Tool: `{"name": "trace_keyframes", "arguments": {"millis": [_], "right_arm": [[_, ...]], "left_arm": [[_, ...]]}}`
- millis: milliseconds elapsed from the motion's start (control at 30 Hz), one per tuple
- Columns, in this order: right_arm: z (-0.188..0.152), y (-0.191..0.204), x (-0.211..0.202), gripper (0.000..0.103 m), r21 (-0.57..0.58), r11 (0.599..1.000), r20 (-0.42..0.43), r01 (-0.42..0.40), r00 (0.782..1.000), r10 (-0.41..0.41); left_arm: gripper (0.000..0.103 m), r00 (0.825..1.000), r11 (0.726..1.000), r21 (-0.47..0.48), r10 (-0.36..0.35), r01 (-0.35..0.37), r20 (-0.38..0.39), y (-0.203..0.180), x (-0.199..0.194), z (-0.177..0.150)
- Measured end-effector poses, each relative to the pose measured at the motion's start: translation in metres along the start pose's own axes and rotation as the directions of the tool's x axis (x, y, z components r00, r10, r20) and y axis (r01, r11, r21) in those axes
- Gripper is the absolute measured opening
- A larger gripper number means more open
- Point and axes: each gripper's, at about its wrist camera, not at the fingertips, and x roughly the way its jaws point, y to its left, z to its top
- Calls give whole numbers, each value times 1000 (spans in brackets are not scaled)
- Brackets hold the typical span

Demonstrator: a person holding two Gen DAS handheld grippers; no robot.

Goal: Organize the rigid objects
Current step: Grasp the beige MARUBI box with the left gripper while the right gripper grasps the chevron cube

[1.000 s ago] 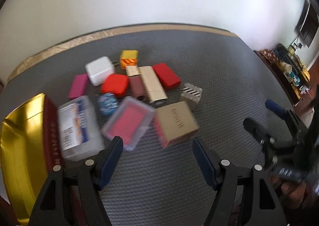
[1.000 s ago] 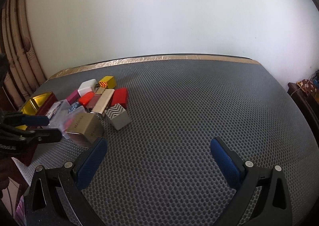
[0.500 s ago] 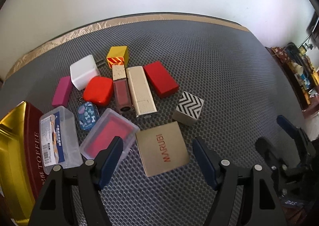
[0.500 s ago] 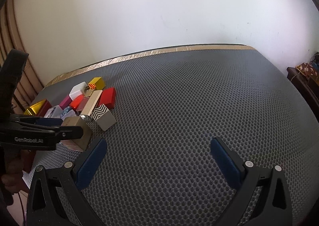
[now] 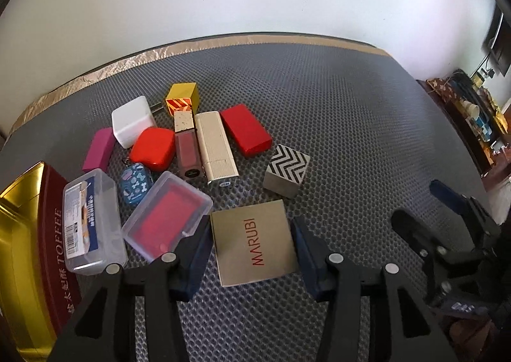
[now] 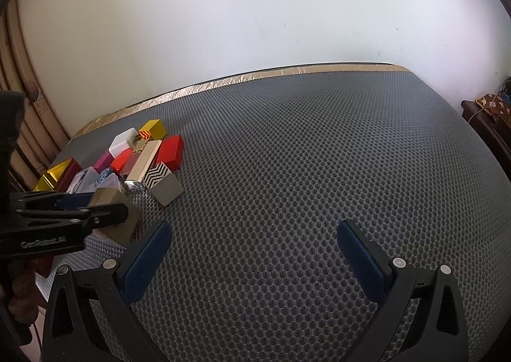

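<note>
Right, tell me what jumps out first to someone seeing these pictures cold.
The flat gold square box printed MARUBI sits between the left gripper's blue fingers, whose jaws are closing on it. Behind it lies a bright cluster: a black-and-white zigzag cube, a glossy red rectangular case and a clear plastic box with a red insert. The right gripper hangs open over bare grey honeycomb mat.

Left tongs (image 5: 252, 247): matte black frame, two triangular cut-out arms, dark blue pads (image 5: 198, 250) on the inner faces. Round silver screws (image 5: 335, 257) sit on each arm, two per side. Right tongs (image 6: 252, 253): same build, blue pads (image 6: 145, 263), silver screws. White lettering, blurred, on the left tongs' side as seen at 9 o'clock from the right wrist.
</note>
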Motion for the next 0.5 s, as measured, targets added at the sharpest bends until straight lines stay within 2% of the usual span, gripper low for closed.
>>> {"name": "trace_keyframes", "arguments": {"millis": [133,267,500], "right_arm": [[2,7,-1,103,-34,999,-2,-4,1000,4],[8,22,-7,103,-126,991,10,-41,999,43],[23,54,-3,103,-356,930,2,-95,995,102]], "left_arm": [[50,999,1000,13,9,-9,31,-6,-15,-4],[50,999,1000,15,12,-13,49,-7,-33,-12],[50,997,999,18,31,-33,77,3,-56,-23]]}}
